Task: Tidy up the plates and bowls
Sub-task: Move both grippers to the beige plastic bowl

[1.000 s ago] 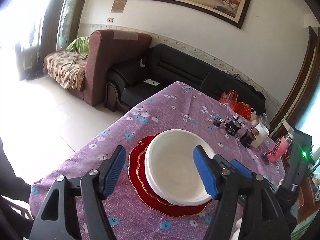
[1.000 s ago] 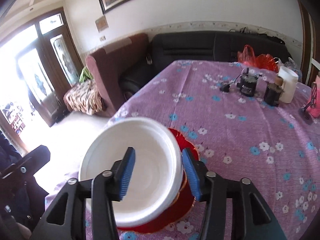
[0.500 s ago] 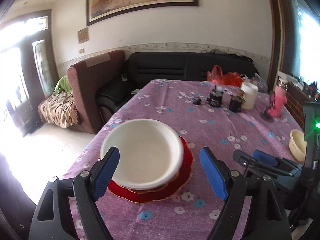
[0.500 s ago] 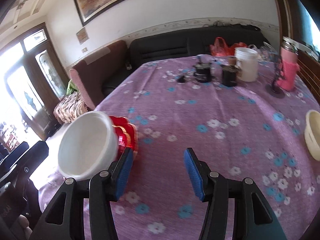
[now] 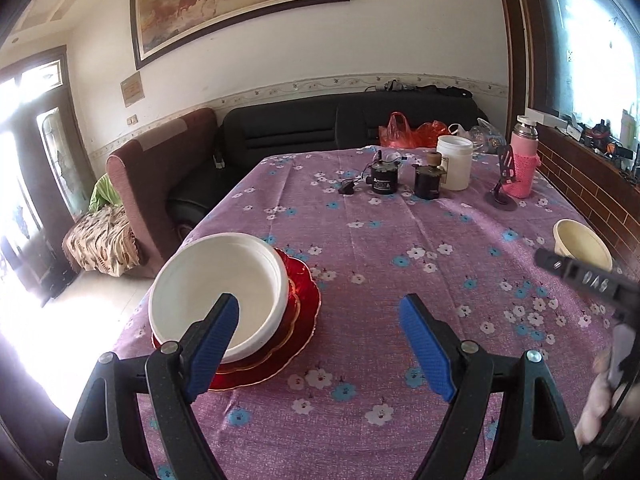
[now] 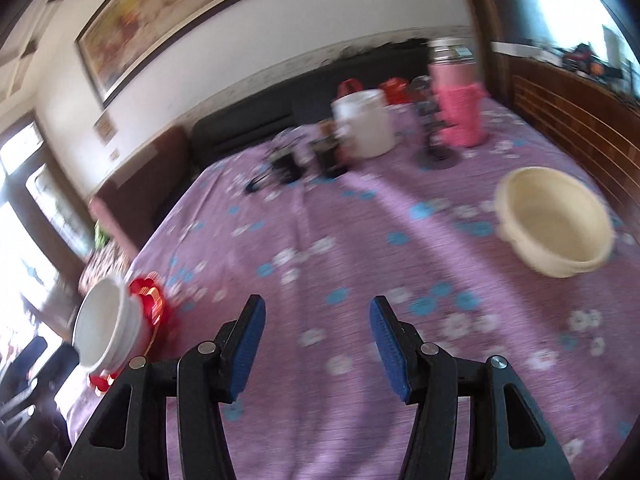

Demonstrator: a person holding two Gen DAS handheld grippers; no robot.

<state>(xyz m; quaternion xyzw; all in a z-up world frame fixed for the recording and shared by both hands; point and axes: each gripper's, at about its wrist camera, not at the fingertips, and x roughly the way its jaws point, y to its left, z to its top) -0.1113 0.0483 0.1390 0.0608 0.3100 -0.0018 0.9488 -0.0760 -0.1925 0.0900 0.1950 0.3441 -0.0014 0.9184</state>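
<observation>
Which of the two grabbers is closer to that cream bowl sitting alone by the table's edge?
Right. The right gripper faces the cream bowl across open cloth, jaws empty. The left gripper sits back beside the white bowl, with the cream one far off to its right.

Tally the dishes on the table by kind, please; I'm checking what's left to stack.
White bowl: 1
Cream bowl: 1
Red plates: at least 1, under the white bowl; a gold rim hints at a second
Total: at least 3 dishes
</observation>
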